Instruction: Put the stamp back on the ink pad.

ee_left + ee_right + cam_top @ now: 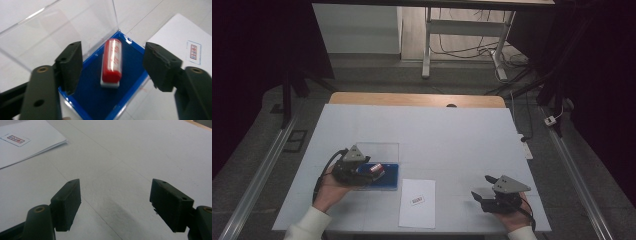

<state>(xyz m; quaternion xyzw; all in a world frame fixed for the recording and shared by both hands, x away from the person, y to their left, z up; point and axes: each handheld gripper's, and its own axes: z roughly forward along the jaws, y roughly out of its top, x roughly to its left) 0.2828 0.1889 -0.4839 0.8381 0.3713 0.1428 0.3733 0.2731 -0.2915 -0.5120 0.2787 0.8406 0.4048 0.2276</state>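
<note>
Left gripper (362, 170) hovers over the blue tray (388, 184) at near left, jaws spread wide, holding nothing. The stamp (112, 62), red with a white base, lies on its side in the tray, between the jaws but not touched. The clear lid (62, 32) stands open just behind the tray's far edge.

Risks, as I judge them:
- Left jaw sits close to the lid and tray wall; closing from here could catch either and shove the tray.
- The stamp's rounded top may roll or squirt out if pinched off-centre.
- A tilted lift could drop it back.

Paper (418, 202) with a small printed mark, probably a stamp print, lies near centre. Right gripper (484, 192) at near right, jaws wide apart, empty, over bare table (130, 157).
</note>
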